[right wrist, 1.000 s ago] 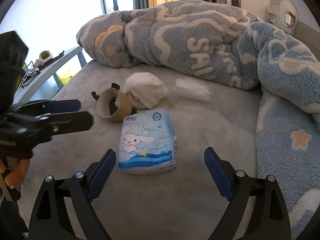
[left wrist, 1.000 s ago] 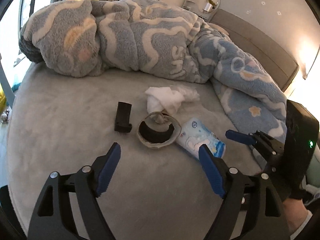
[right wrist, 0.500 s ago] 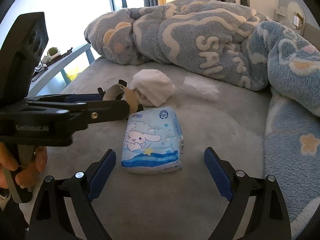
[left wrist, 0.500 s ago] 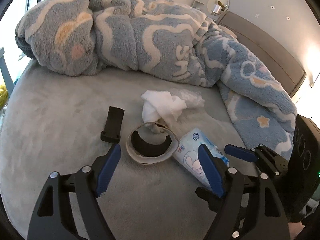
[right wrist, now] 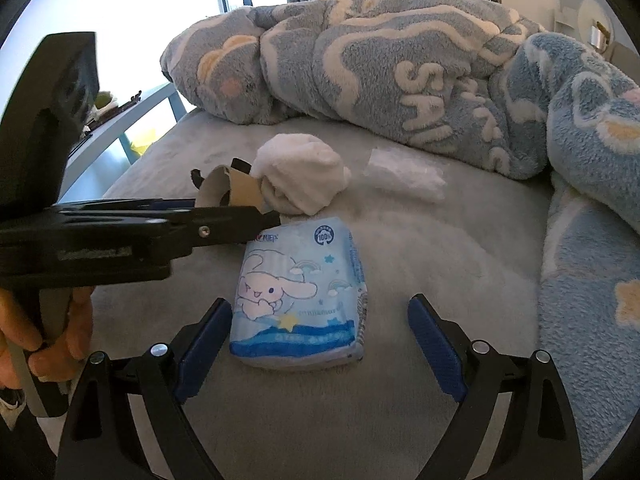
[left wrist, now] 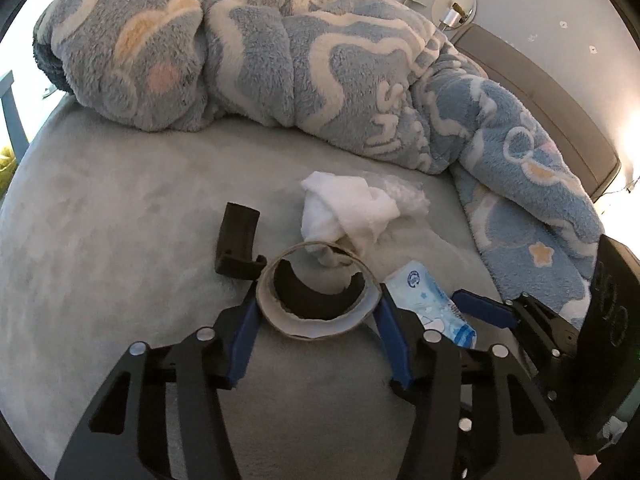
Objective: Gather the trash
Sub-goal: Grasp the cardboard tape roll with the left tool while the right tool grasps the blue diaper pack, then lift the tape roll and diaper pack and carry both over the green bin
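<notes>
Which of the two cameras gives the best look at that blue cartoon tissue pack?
The right wrist view: the tissue pack lies whole, printed face up, ahead of the open right tool. The left wrist view shows only a corner, past one finger of the left tool.

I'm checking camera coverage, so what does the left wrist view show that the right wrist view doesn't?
Only the left wrist view shows the left tongs closing around the cardboard ring, and nearly all of the black clip. Only the right wrist view shows the tissue pack whole, between the open right tongs, and a hand. Both show the white wad, blanket and bed.
</notes>
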`<state>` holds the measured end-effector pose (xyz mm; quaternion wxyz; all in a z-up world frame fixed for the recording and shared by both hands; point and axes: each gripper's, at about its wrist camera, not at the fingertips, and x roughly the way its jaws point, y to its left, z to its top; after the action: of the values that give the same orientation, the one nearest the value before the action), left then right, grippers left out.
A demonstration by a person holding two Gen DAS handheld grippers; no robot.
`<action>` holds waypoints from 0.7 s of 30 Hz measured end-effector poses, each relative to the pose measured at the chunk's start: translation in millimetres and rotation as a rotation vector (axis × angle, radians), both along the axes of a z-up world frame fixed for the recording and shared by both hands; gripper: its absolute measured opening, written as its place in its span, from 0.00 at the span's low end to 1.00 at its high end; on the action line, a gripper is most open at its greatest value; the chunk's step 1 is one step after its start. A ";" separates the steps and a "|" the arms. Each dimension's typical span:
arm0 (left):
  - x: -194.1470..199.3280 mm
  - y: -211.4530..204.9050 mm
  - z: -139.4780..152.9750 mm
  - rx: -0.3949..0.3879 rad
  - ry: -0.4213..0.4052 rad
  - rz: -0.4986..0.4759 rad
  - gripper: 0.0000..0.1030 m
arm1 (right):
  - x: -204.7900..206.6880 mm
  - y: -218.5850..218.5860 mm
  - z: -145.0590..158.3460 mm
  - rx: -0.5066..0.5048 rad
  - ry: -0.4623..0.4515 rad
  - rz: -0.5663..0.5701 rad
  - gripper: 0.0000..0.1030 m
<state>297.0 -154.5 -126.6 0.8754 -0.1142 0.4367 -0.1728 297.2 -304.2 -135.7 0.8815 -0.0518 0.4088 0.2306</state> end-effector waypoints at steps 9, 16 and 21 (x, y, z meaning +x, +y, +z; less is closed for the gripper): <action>-20.2 4.3 14.2 -0.021 -0.043 -0.083 0.55 | 12.6 -3.8 -5.4 0.028 0.058 -0.055 0.74; -35.1 16.2 25.7 -0.040 -0.073 -0.100 0.55 | 7.8 -12.7 -1.4 0.051 0.081 -0.124 0.58; -41.7 27.9 32.1 -0.039 -0.081 -0.093 0.55 | 3.7 -10.7 3.2 0.055 0.069 -0.152 0.56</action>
<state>255.3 -126.6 -94.6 0.8810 -0.1037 0.4022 -0.2265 300.8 -314.9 -132.5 0.8829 0.0115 0.4353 0.1759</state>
